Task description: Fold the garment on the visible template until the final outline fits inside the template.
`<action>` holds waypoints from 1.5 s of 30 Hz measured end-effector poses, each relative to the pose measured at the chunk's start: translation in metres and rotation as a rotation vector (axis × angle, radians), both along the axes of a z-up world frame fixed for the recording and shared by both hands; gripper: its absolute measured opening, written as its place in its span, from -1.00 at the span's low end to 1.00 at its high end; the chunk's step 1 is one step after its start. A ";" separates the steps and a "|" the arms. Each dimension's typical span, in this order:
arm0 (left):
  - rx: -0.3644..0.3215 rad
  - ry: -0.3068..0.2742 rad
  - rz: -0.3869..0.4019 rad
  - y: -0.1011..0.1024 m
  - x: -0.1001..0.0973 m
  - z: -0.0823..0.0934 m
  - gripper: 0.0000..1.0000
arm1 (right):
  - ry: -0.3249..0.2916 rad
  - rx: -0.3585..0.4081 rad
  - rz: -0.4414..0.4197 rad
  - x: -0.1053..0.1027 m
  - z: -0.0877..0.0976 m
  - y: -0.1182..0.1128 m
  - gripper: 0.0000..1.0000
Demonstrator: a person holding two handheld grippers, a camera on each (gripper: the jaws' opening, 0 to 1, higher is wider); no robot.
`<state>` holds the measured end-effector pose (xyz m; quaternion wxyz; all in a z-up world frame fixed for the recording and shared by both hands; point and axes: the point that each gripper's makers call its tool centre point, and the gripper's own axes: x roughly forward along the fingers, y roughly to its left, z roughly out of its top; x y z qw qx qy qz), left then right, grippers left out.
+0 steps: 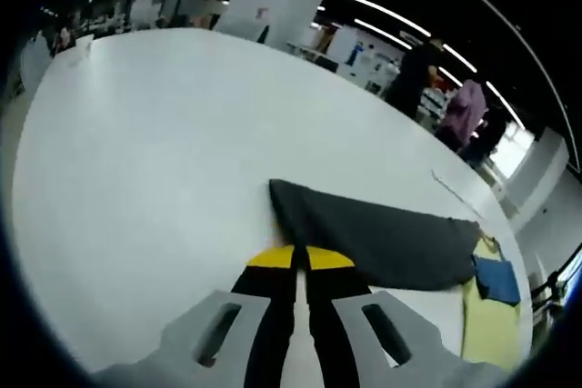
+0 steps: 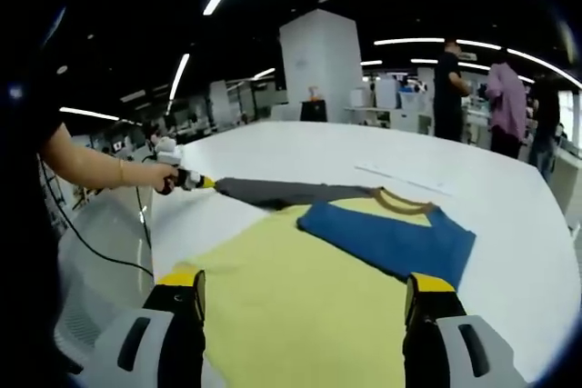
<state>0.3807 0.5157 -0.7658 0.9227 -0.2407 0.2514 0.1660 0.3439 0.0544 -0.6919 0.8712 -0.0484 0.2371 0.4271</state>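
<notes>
The garment lies on the white table (image 2: 509,197): a yellow body (image 2: 300,297), a blue sleeve (image 2: 391,238) folded across it, and a dark grey sleeve (image 2: 273,192) stretched out sideways. My left gripper (image 1: 300,259) is shut on the grey sleeve (image 1: 382,243) near its cuff end. It also appears as the left gripper (image 2: 194,181), held by a person's hand (image 2: 164,174). My right gripper (image 2: 305,283) is open above the yellow body, with nothing between its jaws. The blue sleeve (image 1: 496,279) and yellow body (image 1: 489,329) lie beyond the grey sleeve.
A thin line or strip (image 2: 400,179) lies on the table behind the garment, also seen as a strip (image 1: 455,193). Several people (image 2: 473,88) stand past the far table edge. A cable (image 2: 100,252) hangs below the hand, off the table's left edge.
</notes>
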 end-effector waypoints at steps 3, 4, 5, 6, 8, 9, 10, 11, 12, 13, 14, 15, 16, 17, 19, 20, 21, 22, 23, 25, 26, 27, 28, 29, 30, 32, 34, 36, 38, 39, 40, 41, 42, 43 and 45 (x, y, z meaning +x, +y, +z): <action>-0.006 -0.034 -0.018 -0.007 0.008 0.012 -1.00 | 0.006 -0.005 0.000 -0.001 -0.002 -0.002 0.81; -0.008 -0.038 -0.020 -0.008 0.009 0.013 -1.00 | 0.007 -0.007 0.000 -0.002 -0.002 -0.002 0.81; -0.013 -0.048 -0.031 -0.011 0.013 0.016 -1.00 | 0.006 -0.008 -0.001 -0.002 -0.002 -0.003 0.81; -0.014 -0.051 -0.035 -0.012 0.014 0.018 -1.00 | 0.007 -0.006 -0.004 -0.002 -0.002 -0.003 0.81; -0.017 -0.069 -0.048 -0.018 0.019 0.023 -1.00 | 0.012 -0.006 -0.012 -0.001 -0.002 -0.005 0.80; -0.016 -0.081 -0.053 -0.020 0.021 0.027 -1.00 | 0.011 -0.005 -0.016 -0.001 -0.002 -0.006 0.80; -0.021 -0.100 -0.062 -0.023 0.025 0.031 -1.00 | 0.011 -0.004 -0.017 -0.001 -0.002 -0.006 0.80; -0.024 -0.106 -0.063 -0.024 0.026 0.033 -1.00 | 0.011 -0.002 -0.018 -0.001 -0.002 -0.006 0.80; -0.024 -0.113 -0.073 -0.027 0.028 0.036 -1.00 | 0.011 0.000 -0.018 -0.001 -0.001 -0.007 0.80; -0.021 -0.118 -0.081 -0.029 0.030 0.038 -1.00 | 0.011 0.001 -0.018 -0.001 -0.001 -0.006 0.81; -0.019 -0.122 -0.091 -0.032 0.032 0.041 -1.00 | 0.011 0.002 -0.017 -0.002 -0.001 -0.006 0.81; -0.019 -0.131 -0.100 -0.035 0.034 0.044 -1.00 | 0.012 0.002 -0.016 -0.002 -0.001 -0.007 0.81; -0.017 -0.141 -0.115 -0.039 0.036 0.048 -1.00 | 0.015 0.002 -0.014 -0.003 -0.002 -0.006 0.82; -0.014 -0.146 -0.123 -0.042 0.037 0.050 -1.00 | 0.015 0.003 -0.012 -0.003 -0.002 -0.006 0.82; -0.005 -0.156 -0.156 -0.050 0.041 0.055 -1.00 | 0.019 0.008 -0.008 -0.005 -0.002 -0.005 0.83; -0.005 -0.161 -0.171 -0.054 0.043 0.058 -1.00 | 0.021 0.009 -0.006 -0.006 -0.002 -0.005 0.83; -0.009 -0.165 -0.194 -0.060 0.046 0.061 -1.00 | 0.023 0.008 -0.005 -0.007 -0.003 -0.004 0.83; -0.012 -0.170 -0.207 -0.063 0.048 0.063 -1.00 | 0.024 0.007 -0.005 -0.007 -0.003 -0.004 0.83; -0.014 -0.175 -0.222 -0.068 0.051 0.065 -1.00 | 0.026 0.006 -0.004 -0.008 -0.004 -0.004 0.83; -0.014 -0.186 -0.242 -0.074 0.054 0.069 -1.00 | 0.026 0.008 -0.003 -0.008 -0.004 -0.003 0.83; -0.020 -0.190 -0.254 -0.077 0.056 0.070 -1.00 | 0.026 0.009 -0.002 -0.008 -0.004 -0.003 0.83; -0.030 -0.198 -0.258 -0.081 0.058 0.072 -1.00 | 0.025 0.009 -0.001 -0.008 -0.003 -0.002 0.83; -0.032 -0.205 -0.263 -0.083 0.060 0.074 -1.00 | 0.023 0.010 0.000 -0.008 -0.003 -0.002 0.83; -0.031 -0.210 -0.267 -0.085 0.062 0.076 -1.00 | 0.022 0.009 0.001 -0.008 -0.002 -0.002 0.83; -0.031 -0.218 -0.275 -0.088 0.064 0.078 -1.00 | 0.023 0.009 0.001 -0.008 -0.002 -0.002 0.83; -0.043 -0.225 -0.290 -0.094 0.067 0.080 -1.00 | 0.023 0.009 0.000 -0.008 -0.002 -0.002 0.83; -0.046 -0.227 -0.309 -0.101 0.070 0.082 -1.00 | 0.024 0.008 0.001 -0.009 -0.003 -0.002 0.83; -0.050 -0.229 -0.324 -0.107 0.072 0.083 -1.00 | 0.025 0.008 0.002 -0.010 -0.003 -0.002 0.83; -0.058 -0.238 -0.333 -0.112 0.075 0.086 -1.00 | 0.026 0.008 0.001 -0.010 -0.003 -0.002 0.83; -0.068 -0.244 -0.336 -0.115 0.076 0.087 -1.00 | 0.026 0.008 0.002 -0.011 -0.003 -0.002 0.83; -0.083 -0.246 -0.340 -0.118 0.077 0.088 -1.00 | 0.026 0.008 0.002 -0.011 -0.004 -0.002 0.83; -0.097 -0.251 -0.350 -0.123 0.080 0.089 -1.00 | 0.026 0.008 0.002 -0.011 -0.004 -0.002 0.83; -0.104 -0.255 -0.354 -0.126 0.081 0.090 -1.00 | 0.027 0.007 0.004 -0.011 -0.004 -0.002 0.83; -0.109 -0.260 -0.359 -0.130 0.083 0.092 -1.00 | 0.028 0.005 0.007 -0.012 -0.005 -0.002 0.83; -0.109 -0.271 -0.372 -0.136 0.087 0.097 -1.00 | 0.025 0.005 0.006 -0.011 -0.004 -0.002 0.83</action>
